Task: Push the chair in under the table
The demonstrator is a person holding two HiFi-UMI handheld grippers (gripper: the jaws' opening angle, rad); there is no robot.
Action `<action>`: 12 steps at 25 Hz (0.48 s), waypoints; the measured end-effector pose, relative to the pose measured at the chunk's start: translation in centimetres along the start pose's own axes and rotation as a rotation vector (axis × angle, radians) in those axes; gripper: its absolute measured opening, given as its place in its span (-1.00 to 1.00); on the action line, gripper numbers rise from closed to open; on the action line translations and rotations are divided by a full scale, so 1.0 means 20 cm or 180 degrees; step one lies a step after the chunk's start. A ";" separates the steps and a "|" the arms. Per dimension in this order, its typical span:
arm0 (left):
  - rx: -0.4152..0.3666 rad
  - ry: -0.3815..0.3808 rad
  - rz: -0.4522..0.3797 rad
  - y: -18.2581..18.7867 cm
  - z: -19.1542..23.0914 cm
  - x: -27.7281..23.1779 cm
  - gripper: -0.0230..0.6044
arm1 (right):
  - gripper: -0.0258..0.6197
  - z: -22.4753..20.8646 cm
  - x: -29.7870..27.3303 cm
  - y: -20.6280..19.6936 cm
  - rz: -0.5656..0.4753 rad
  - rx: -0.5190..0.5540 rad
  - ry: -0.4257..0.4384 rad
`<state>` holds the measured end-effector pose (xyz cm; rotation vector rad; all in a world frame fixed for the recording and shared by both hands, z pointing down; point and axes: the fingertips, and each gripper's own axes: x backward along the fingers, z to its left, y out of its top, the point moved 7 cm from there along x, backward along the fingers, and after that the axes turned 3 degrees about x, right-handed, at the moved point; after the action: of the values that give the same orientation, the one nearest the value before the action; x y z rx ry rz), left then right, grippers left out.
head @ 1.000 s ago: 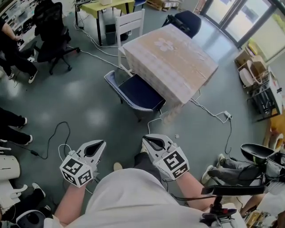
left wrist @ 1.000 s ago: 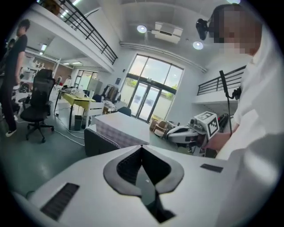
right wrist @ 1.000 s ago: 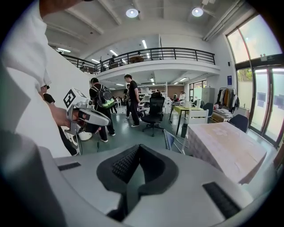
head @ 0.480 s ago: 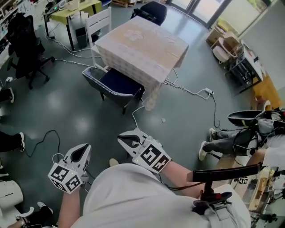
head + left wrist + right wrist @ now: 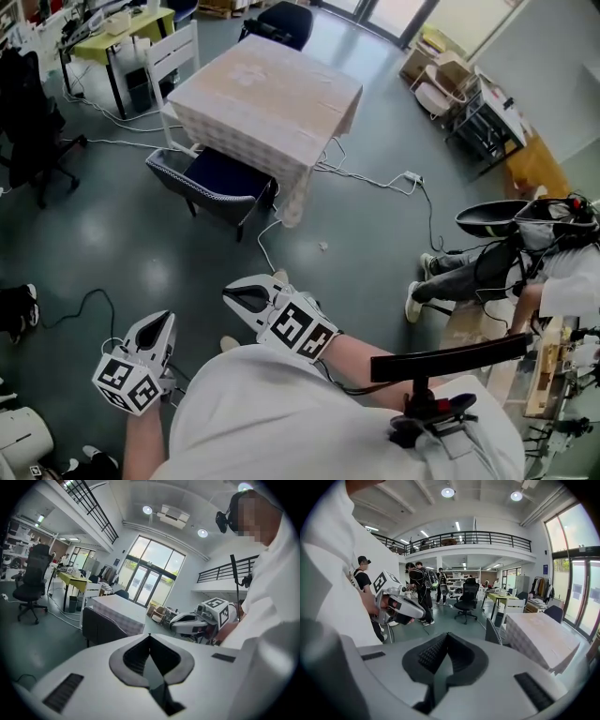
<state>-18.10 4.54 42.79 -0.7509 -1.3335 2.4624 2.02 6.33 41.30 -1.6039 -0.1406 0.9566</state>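
The table (image 5: 267, 89) wears a beige cloth and stands on the grey floor in the upper left of the head view. The chair (image 5: 214, 178), dark blue with a checked back, sits at its near left side, seat partly under the cloth. Both grippers hang well short of the chair, close to the person's body. My left gripper (image 5: 161, 322) is shut with nothing in it, and so is my right gripper (image 5: 236, 295). The left gripper view shows its shut jaws (image 5: 150, 637), with the chair (image 5: 104, 626) and table (image 5: 121, 611) beyond. The right gripper view shows the chair's back (image 5: 493, 632) beside the table (image 5: 546, 637).
Cables (image 5: 375, 178) trail over the floor by the table. A black office chair (image 5: 33, 131), a white chair (image 5: 176, 52) and a yellow-green desk (image 5: 127, 23) stand at the left. A seated person's legs (image 5: 459, 272) are at the right. Several people (image 5: 419, 590) stand further back.
The table and chair have slid up and left in the head view and look farther off. Both grippers have shifted lower and left in the picture, still shut.
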 end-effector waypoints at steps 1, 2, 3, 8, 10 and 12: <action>-0.0005 -0.0004 0.0003 -0.01 0.00 0.00 -0.89 | -0.88 0.01 -0.01 0.00 0.0004 0.0013 0.0002; -0.0006 -0.0004 0.0003 -0.02 0.01 0.01 -0.89 | -0.88 0.01 -0.01 0.00 0.0009 0.0023 0.0007; 0.0002 0.0001 0.0002 -0.03 0.01 0.01 -0.89 | -0.88 0.02 -0.01 0.00 0.0017 0.0032 0.0013; 0.0042 -0.0005 0.0006 -0.05 0.03 0.01 -0.89 | -0.88 0.03 -0.02 0.00 0.0049 0.0059 0.0016; 0.0045 -0.0008 0.0016 -0.05 0.03 0.01 -0.89 | -0.88 0.02 -0.02 0.01 0.0068 0.0072 0.0009; 0.0052 -0.0013 0.0027 -0.04 0.04 0.00 -0.89 | -0.88 0.01 -0.02 0.01 0.0073 0.0068 0.0000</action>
<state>-18.48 4.47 43.87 -0.7499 -1.3128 2.4795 1.52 6.27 41.43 -1.5888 -0.1118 0.9726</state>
